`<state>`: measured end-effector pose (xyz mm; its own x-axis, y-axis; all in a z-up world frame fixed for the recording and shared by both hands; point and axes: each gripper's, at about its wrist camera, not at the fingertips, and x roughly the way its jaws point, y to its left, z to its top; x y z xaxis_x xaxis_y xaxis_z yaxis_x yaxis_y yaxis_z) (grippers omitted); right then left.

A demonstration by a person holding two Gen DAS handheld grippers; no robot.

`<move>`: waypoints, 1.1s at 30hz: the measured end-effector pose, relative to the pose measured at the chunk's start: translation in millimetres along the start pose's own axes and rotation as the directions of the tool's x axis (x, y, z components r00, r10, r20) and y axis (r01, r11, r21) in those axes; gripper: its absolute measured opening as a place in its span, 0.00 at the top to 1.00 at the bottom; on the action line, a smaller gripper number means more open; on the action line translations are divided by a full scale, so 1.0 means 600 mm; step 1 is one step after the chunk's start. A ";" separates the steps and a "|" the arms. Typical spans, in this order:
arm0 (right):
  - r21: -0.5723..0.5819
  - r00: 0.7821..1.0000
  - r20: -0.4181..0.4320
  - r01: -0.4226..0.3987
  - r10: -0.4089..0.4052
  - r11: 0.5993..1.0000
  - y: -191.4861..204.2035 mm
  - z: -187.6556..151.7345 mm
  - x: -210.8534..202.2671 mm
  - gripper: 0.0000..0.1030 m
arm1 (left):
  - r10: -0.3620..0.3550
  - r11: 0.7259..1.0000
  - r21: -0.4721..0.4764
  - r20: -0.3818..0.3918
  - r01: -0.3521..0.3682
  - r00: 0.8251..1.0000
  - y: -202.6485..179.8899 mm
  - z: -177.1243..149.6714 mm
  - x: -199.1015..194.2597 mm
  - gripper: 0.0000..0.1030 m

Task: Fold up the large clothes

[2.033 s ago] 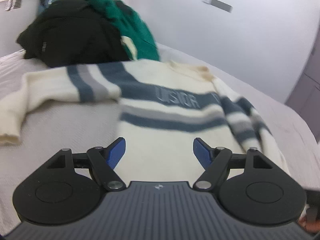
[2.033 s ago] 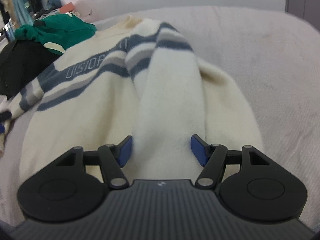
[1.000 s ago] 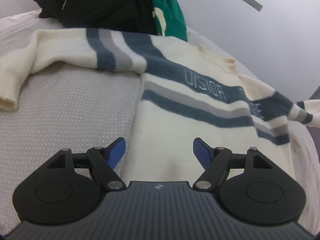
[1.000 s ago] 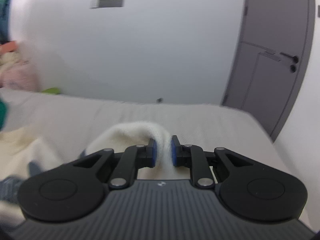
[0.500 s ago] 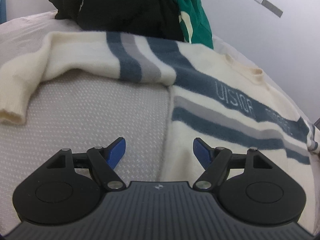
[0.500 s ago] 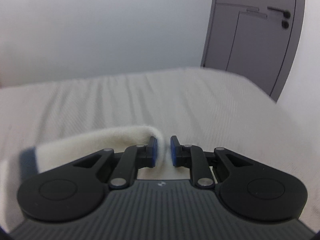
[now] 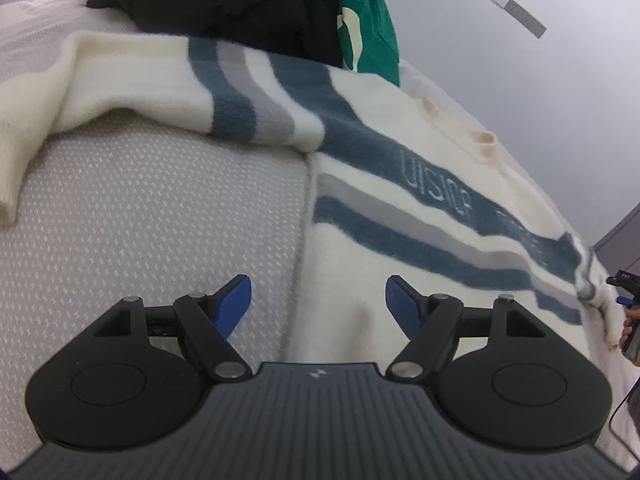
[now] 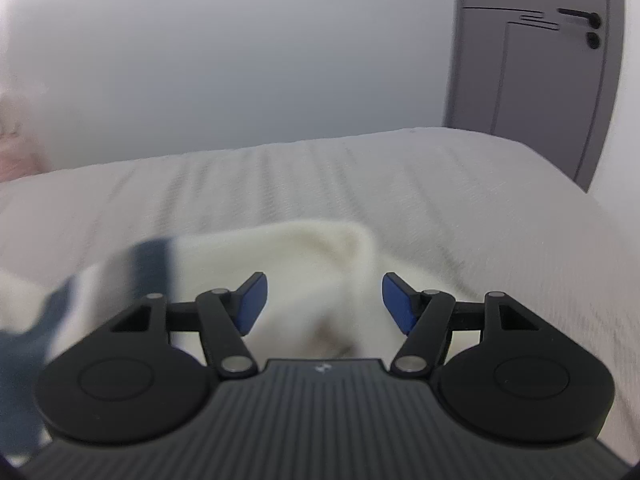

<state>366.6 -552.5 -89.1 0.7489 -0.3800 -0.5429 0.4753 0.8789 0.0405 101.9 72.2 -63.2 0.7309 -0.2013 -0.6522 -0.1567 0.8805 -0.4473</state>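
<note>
A cream sweater (image 7: pixel 400 216) with blue and grey stripes lies spread face up on the bed (image 7: pixel 140 220), one sleeve (image 7: pixel 120 84) stretched out to the left. My left gripper (image 7: pixel 318 300) is open and empty, low over the sweater's left side edge. My right gripper (image 8: pixel 323 300) is open, with the cream end of the other sleeve (image 8: pixel 304 256) lying loose on the bed between and beyond its jaws. The right gripper also shows at the right edge of the left wrist view (image 7: pixel 624 284), beside that sleeve.
A pile of black clothes (image 7: pixel 224 0) and a green garment (image 7: pixel 368 28) sits at the bed's far side behind the sweater. A grey door (image 8: pixel 536 72) and a pale wall stand past the bed's end.
My right gripper has opened and let go of the sleeve end, which now rests stretched out on the bed. My left gripper has drifted left along the sweater, still open.
</note>
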 end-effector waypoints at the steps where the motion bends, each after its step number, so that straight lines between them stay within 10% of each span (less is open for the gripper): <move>1: -0.005 1.000 0.000 -0.025 0.025 1.000 0.012 -0.004 -0.018 0.36 | -0.012 1.000 -0.012 -0.004 0.012 1.000 0.003 0.000 -0.002 0.24; 10: -0.061 0.957 -0.044 -0.287 0.285 0.956 0.147 -0.051 -0.244 0.36 | -0.117 0.989 -0.101 -0.052 0.112 0.992 0.020 -0.005 -0.012 0.25; 27: -0.084 0.709 -0.339 -0.678 0.619 0.731 0.386 -0.309 -0.524 0.36 | -0.171 0.971 -0.174 -0.036 0.163 0.985 0.056 -0.001 -0.029 0.25; 33: -0.134 0.671 -0.377 -0.721 0.638 0.680 0.424 -0.374 -0.531 0.20 | -0.176 0.967 -0.199 -0.054 0.162 0.983 0.064 0.004 -0.012 0.33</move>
<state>145.4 -143.3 -94.0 0.6319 0.4143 -0.6550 -0.2785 0.9101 0.3070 92.2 108.5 -74.0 0.7103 -0.3758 -0.5952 -0.1648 0.7332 -0.6597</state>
